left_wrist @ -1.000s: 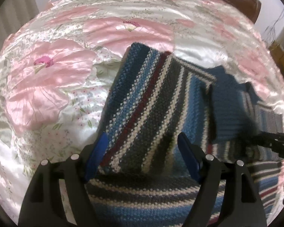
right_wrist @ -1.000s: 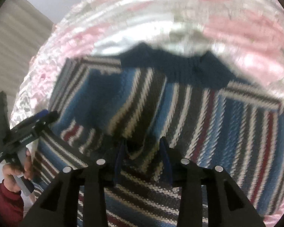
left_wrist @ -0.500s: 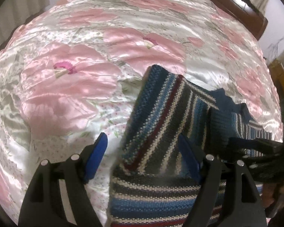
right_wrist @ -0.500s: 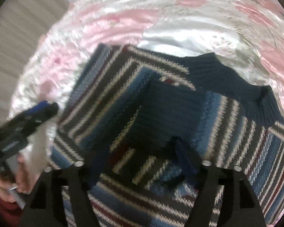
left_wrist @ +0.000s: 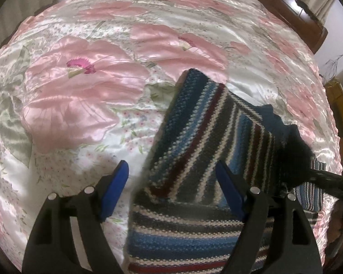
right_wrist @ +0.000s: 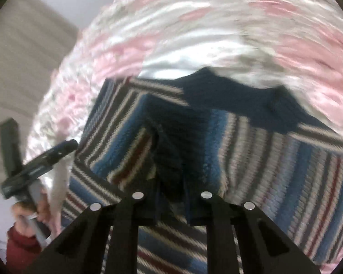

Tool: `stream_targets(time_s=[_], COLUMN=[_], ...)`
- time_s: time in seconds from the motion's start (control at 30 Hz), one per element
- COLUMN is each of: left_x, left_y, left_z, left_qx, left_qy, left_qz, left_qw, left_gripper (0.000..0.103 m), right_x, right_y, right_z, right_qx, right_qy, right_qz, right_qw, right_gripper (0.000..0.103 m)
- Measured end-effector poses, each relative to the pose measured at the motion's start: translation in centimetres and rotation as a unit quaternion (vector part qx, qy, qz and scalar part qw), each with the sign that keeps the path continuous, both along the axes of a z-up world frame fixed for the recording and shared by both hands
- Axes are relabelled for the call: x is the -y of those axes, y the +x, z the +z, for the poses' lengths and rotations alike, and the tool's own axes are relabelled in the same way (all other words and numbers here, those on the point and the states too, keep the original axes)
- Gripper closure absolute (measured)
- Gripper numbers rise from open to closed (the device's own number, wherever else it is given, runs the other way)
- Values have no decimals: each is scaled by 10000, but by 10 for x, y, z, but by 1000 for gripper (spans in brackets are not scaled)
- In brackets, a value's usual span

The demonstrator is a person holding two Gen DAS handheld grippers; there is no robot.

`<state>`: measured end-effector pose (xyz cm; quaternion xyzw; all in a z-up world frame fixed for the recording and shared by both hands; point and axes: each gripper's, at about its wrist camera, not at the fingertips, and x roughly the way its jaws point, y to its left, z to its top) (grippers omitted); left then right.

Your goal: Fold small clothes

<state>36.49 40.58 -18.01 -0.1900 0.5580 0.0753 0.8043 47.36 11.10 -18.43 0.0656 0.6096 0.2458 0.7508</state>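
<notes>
Nearest in the right wrist view, the right gripper [right_wrist: 171, 202] has its jaws pinching a dark navy fold of the striped sweater [right_wrist: 251, 159]. The left gripper [left_wrist: 171, 188] stands with jaws spread wide, one finger over the sweater [left_wrist: 205, 141], the other over bare cover. The sweater lies on the bed [left_wrist: 80, 96] (pink satin flowers), a sleeve folded across its body. Beyond the sweater runs a wooden headboard [left_wrist: 292, 9].

left claw [left_wrist: 171, 189]: open, blue pads apart over sweater edge | striped knit sweater [left_wrist: 194, 159]: sleeve folded across body | bed [left_wrist: 80, 91]: pink floral satin cover
</notes>
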Motion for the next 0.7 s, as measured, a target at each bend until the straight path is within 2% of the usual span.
stream_targets(time_s=[0.1,0.17,0.3,0.37,0.43,0.5,0.57,0.7], left_x=[7,12,21,25,28,30,34,38], left_y=[0,0,0,-1,-1,-1,0,2], left_z=[1,0,-2,-3,-2,-2,-3,-7], left_qx=[28,24,-10,-31,-42,-36,-47,-82], left_qy=[8,30,106,161,235,312,370,335], left_qz=[-41,-60,-116,-182,-241,-287,-339,-345], left_qw=[10000,10000,9999,9997,9994,9991,9987,9988], left_gripper=[24,24,24,24,23,22,21,21], right_x=[54,79,119,136,151,160,168,166], right_y=[-12,-16,-21,-25,-27,-27,-23,-8], right_z=[9,5,-18,-32,-41,-44,-48,-55], right_qx=[60,-21,-198,-388,-537,-579,-706,-816], right_qy=[109,157,-51,166,439,658,942,881], right_qz=[-347,-541,-872,-1057,-1214,-1340,-1479,-1592], right_qw=[9993,9984,9960,9935,9902,9871,9820,9799], right_gripper=[86,83,57,51,32,23,22,25])
